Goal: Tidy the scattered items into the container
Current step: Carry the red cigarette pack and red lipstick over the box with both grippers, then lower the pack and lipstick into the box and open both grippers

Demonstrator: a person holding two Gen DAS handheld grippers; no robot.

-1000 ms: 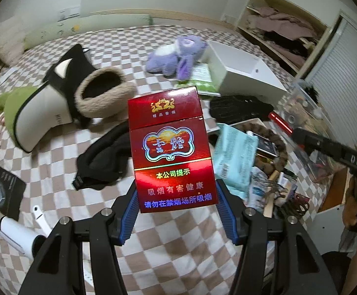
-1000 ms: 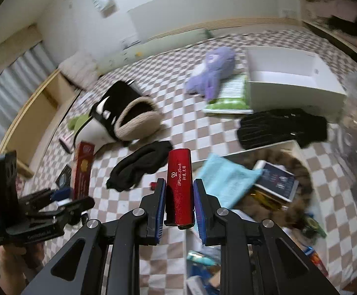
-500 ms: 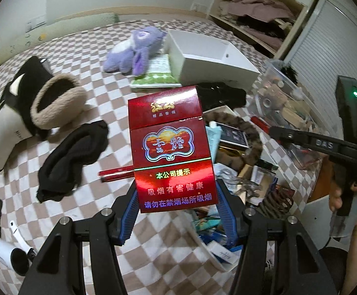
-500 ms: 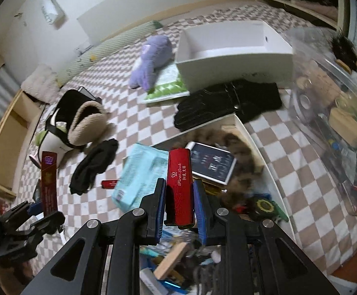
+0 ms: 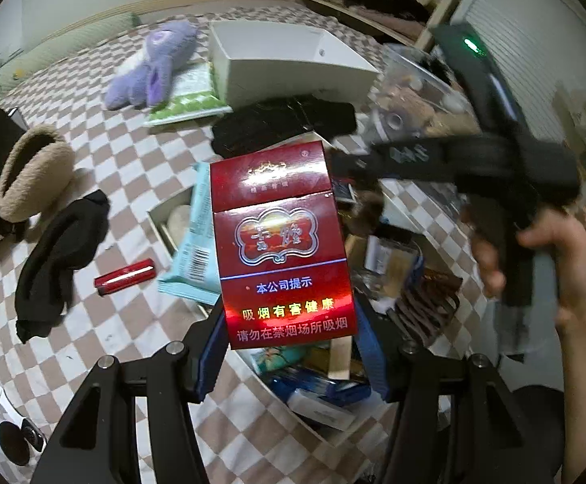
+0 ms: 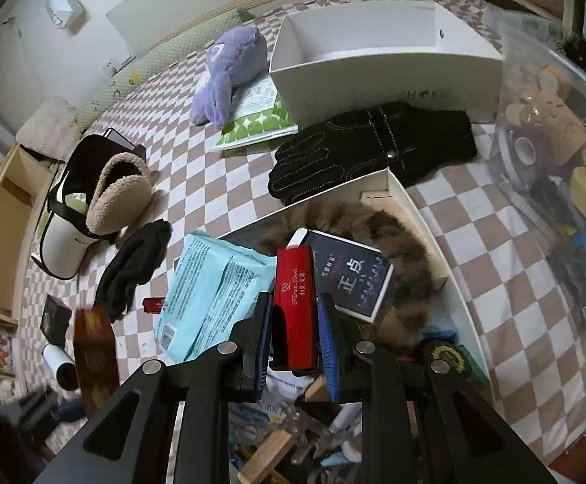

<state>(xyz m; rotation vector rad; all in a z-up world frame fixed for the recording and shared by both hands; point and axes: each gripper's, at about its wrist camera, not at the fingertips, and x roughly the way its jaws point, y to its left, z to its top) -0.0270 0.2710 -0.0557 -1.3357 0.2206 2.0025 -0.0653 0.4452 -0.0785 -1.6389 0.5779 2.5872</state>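
Both loads hang over the crammed container (image 6: 422, 218) on the bed. The left hand-held gripper (image 5: 288, 347) clamps a red cigarette pack (image 5: 280, 242) by its bottom edge; the right hand-held gripper (image 6: 295, 343) pinches a red lighter (image 6: 295, 302). Released together, they could collide or skid off the blue packet (image 6: 212, 294) onto the bedcover.

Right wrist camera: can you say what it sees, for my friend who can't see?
The right gripper pinches a slim red case above a cluttered white cardboard box. Black leather gloves and a purple plush toy lie on the checkered bedspread.
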